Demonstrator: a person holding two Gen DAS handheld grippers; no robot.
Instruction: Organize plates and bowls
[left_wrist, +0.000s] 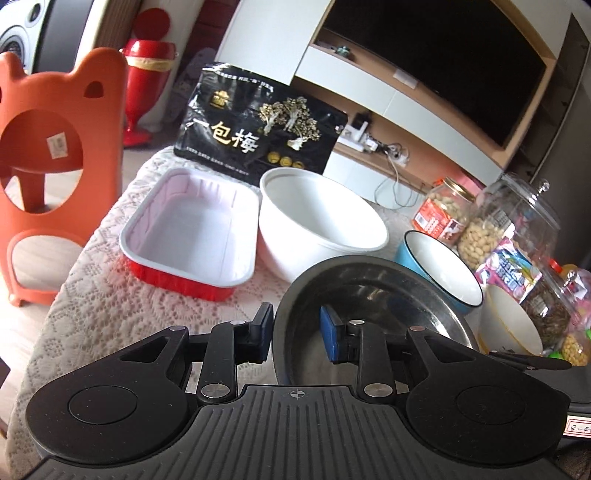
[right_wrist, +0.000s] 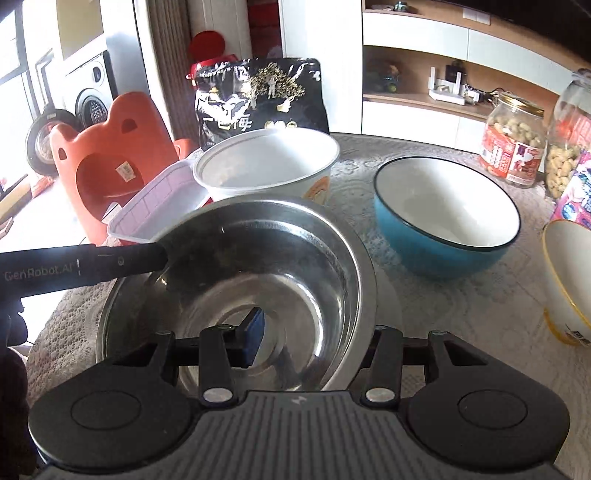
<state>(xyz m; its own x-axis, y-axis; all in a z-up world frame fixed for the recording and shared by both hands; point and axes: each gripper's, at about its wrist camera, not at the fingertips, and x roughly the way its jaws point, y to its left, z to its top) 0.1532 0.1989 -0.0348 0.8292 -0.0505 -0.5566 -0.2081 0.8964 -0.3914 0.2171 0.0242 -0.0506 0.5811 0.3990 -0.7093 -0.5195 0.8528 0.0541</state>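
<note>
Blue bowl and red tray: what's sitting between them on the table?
The big white bowl sits between the red tray and the blue bowl, touching the tray's rim. Clearest in the left wrist view.

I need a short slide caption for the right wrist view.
Right tool straddling round steel bowl rim beside blue ceramic bowl.

From where I watch, the surface (left_wrist: 92, 288) wears a pale lace cloth. Beyond its far edge stands a white and wood-toned wall unit (left_wrist: 406, 110) holding a dark television (left_wrist: 443, 62), with a white router (right_wrist: 445, 86) and tangled cables on a lower shelf. To the far left I see an orange bear-shaped plastic chair (left_wrist: 48, 173) on a light floor, and a white washing machine (right_wrist: 90, 92) behind it. Bright daylight pours in from the left.
</note>
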